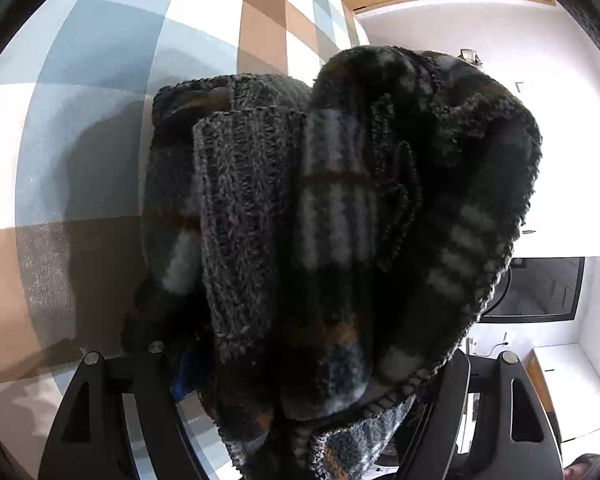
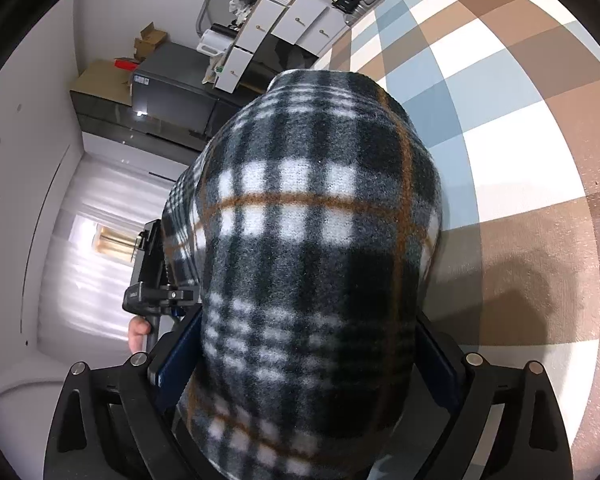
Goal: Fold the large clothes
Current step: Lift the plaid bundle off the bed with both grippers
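Right wrist view showed the plaid fleece garment bunched thickly, clamped in the right gripper; the left gripper clutched its knit-trimmed folds.

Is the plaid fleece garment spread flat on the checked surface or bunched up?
Bunched up. The plaid fleece garment mounds thickly between the right gripper fingers, above the checked surface.

Surface: a checked cloth in blue, white and brown squares is seen spread flat.
On cloth: only shadows are seen on the squares beside the garment.
Contact with garment: cannot be told.
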A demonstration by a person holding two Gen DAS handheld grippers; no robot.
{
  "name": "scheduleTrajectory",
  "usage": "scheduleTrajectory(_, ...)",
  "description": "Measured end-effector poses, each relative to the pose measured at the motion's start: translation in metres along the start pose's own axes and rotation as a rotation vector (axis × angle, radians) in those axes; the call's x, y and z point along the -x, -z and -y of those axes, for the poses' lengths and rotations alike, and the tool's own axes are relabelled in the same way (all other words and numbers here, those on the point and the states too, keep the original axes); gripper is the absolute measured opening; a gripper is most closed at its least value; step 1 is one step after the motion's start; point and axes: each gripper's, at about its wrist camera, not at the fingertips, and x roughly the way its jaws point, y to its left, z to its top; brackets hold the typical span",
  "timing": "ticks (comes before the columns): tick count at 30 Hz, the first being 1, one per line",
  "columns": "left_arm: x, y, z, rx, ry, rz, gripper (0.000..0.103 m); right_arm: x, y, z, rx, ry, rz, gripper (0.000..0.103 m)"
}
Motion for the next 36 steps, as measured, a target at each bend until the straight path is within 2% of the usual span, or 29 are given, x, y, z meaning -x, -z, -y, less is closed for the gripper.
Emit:
scheduleTrajectory(5,-0.008,0.008,0.025,-0.060,-0.001,0.038,0.072,0.004,0.003,-0.002,-0.005,-0.007,0.010,0.090)
scheduleTrajectory(8,-0.018,0.015,0.042,-0.101,-0.016,0.045,0.072,0.008,0.010,-0.018,0.086,0.024,0.024,0.088)
scheduleTrajectory(10,-0.020,0.018,0.048,-0.116,0.002,0.053,0.072,0.013,0.014,-0.029,0.116,0.039,0.044,0.085)
scheduleTrajectory(12,-0.021,0.019,0.051,-0.099,0.037,0.052,0.071,0.019,0.016,-0.032,0.105,0.028,0.067,0.083)
scheduleTrajectory(17,-0.020,0.025,0.061,-0.135,0.022,0.050,0.064,0.027,0.019,-0.028,0.074,-0.006,0.082,0.081)
scheduleTrajectory(22,-0.018,0.026,0.067,-0.140,0.030,0.057,0.061,0.031,0.018,-0.019,0.034,-0.037,0.091,0.080)
scheduleTrajectory(25,-0.008,0.036,0.066,-0.152,0.050,0.064,0.061,0.044,0.020,-0.023,0.045,-0.068,0.122,0.079)
scheduleTrajectory(30,-0.016,0.029,0.084,-0.186,0.055,0.063,0.061,0.072,0.023,-0.030,0.054,-0.123,0.185,0.075)
scheduleTrajectory(36,-0.034,0.023,0.108,-0.214,0.059,0.026,0.061,0.112,0.023,-0.029,0.021,-0.101,0.226,0.074)
